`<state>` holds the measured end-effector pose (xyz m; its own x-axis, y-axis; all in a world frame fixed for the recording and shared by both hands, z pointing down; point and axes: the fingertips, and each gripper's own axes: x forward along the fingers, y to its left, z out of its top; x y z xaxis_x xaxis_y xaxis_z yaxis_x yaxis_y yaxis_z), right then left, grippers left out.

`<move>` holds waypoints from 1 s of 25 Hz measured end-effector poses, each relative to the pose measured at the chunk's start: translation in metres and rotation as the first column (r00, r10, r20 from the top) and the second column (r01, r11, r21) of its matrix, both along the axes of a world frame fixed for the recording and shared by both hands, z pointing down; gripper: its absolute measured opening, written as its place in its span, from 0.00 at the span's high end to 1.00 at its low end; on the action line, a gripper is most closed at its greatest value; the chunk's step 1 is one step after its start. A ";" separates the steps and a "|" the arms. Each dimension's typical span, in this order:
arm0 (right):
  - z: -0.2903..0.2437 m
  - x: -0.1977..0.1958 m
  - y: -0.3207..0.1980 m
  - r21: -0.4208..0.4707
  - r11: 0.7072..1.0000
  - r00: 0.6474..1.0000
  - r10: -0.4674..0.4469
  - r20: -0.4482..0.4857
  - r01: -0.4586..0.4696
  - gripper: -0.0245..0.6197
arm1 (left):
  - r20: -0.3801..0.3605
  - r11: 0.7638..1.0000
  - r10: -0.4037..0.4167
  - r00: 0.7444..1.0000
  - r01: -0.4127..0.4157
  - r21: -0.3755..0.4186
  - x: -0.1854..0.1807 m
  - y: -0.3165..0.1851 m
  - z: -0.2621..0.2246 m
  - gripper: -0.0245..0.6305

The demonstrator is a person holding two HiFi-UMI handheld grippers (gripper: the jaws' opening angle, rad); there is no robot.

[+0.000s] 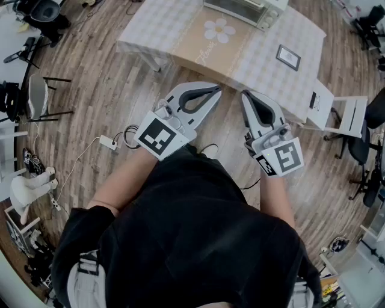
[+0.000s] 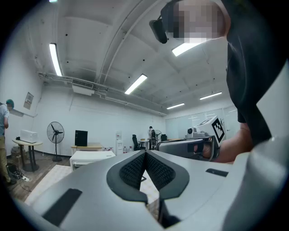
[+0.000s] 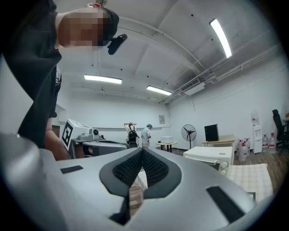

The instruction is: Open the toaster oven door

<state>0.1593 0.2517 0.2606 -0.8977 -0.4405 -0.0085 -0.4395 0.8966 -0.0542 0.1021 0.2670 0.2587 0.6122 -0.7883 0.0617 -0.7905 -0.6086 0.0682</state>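
Observation:
The white toaster oven [image 1: 240,11] stands at the far side of the cloth-covered table [image 1: 180,36], its door closed. It also shows low in the left gripper view as the toaster oven [image 2: 90,157], and at the right of the right gripper view as the toaster oven [image 3: 210,156]. My left gripper [image 1: 215,91] and right gripper [image 1: 245,96] are held side by side, level, short of the table's near edge. Both point toward the table. The left gripper [image 2: 145,153] has its ribbed pads meeting with nothing between them. The right gripper [image 3: 142,150] is shut and empty too.
A small framed card [image 1: 288,57] lies on the table's right part. A white chair [image 1: 343,117] stands right of the table. A power strip with cables [image 1: 108,142] lies on the wooden floor at the left. A standing fan [image 2: 55,133] and people are far off in the room.

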 end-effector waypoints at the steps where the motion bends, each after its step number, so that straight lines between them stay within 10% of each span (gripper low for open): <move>1: 0.003 -0.001 0.001 0.000 1.000 1.000 -0.003 -0.005 0.003 0.93 | 0.000 1.000 -0.001 1.000 0.001 0.001 0.000 0.000 0.002 0.94; 25: 0.003 0.042 0.015 0.015 1.000 1.000 -0.019 0.006 0.019 0.93 | 0.030 0.993 -0.062 0.998 0.058 0.104 0.037 0.018 -0.018 0.94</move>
